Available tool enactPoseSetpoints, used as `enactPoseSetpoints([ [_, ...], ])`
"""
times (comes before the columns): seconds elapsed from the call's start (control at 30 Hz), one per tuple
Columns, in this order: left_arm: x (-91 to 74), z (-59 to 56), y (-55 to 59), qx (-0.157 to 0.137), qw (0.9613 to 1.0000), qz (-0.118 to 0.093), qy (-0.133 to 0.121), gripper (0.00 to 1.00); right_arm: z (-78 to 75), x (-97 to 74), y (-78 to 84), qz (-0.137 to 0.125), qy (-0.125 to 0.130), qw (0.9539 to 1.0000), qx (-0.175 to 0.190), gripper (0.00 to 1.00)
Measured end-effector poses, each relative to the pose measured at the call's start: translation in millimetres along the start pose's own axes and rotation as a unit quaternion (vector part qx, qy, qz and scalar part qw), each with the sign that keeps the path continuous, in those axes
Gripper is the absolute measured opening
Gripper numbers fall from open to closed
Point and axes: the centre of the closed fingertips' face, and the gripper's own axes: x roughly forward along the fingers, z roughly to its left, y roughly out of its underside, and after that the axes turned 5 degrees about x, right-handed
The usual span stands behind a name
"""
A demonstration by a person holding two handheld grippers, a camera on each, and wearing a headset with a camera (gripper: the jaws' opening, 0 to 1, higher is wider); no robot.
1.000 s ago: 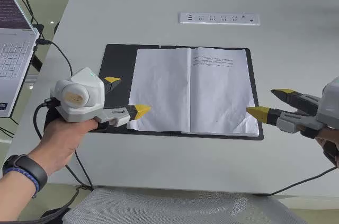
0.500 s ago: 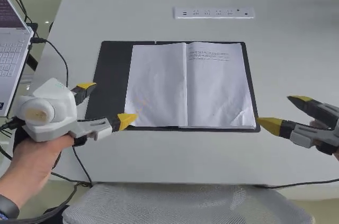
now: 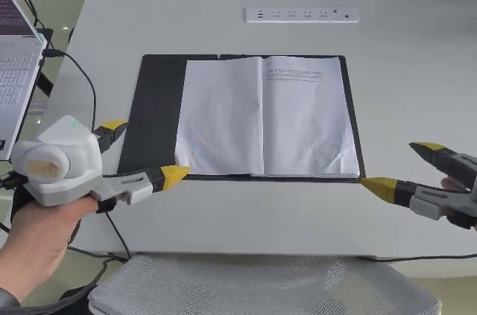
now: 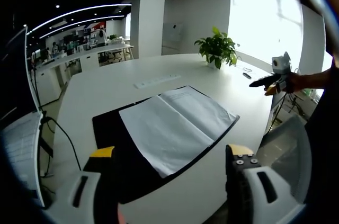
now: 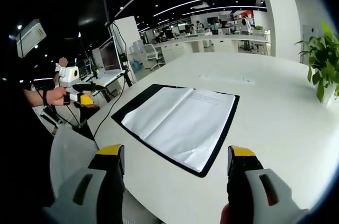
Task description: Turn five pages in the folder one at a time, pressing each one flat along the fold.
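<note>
Both pulled back off folder (image 3: 160,106): my left gripper (image 3: 144,150) and right gripper (image 3: 402,166) gape wide, empty, clear of pages (image 3: 223,118). Folder lies open between them, just ahead (next turn not begun, I judge).

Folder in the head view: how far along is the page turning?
Done: the folder lies open, with pages flat on its left side; their count cannot be read. In hand: nothing; the left gripper and right gripper hover open near its front corners. Left: any remaining turns and presses.
</note>
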Motion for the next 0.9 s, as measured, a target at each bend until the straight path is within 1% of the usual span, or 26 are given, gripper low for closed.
enactPoseSetpoints([
  [0.17,1.0,-0.7,-1.7,0.000,1.0000,0.000,0.002,0.84,0.8,-0.9,1.1,0.001,-0.001,1.0000,0.001,0.79],
  [0.33,6.2,-3.6,-7.7,0.007,0.9999,0.000,0.009,0.84,1.9,-1.8,2.8,0.004,-0.001,1.0000,0.000,0.80],
  [0.4,11.4,-6.8,-12.8,0.011,0.9998,-0.002,0.016,0.84,1.4,-2.6,3.9,0.006,-0.001,1.0000,0.000,0.81],
  [0.57,23.0,-14.2,-21.0,0.022,0.9993,-0.003,0.030,0.84,0.7,-5.5,6.0,0.007,0.002,1.0000,0.001,0.81],
  [0.67,29.0,-17.8,-23.2,0.025,0.9990,-0.003,0.037,0.84,-0.7,-6.9,7.8,0.007,0.004,1.0000,0.004,0.81],
  [0.7,33.2,-20.6,-24.4,0.027,0.9987,-0.002,0.043,0.84,-0.6,-7.5,8.3,0.008,0.005,0.9999,0.004,0.81],
  [0.77,37.1,-22.7,-24.4,0.030,0.9986,0.000,0.044,0.84,-0.3,-8.1,8.8,0.008,0.005,0.9999,0.005,0.81],
  [0.9,48.0,-31.2,-26.9,0.034,0.9979,0.002,0.054,0.84,-1.5,-8.7,9.5,0.007,0.006,1.0000,0.003,0.81],
])
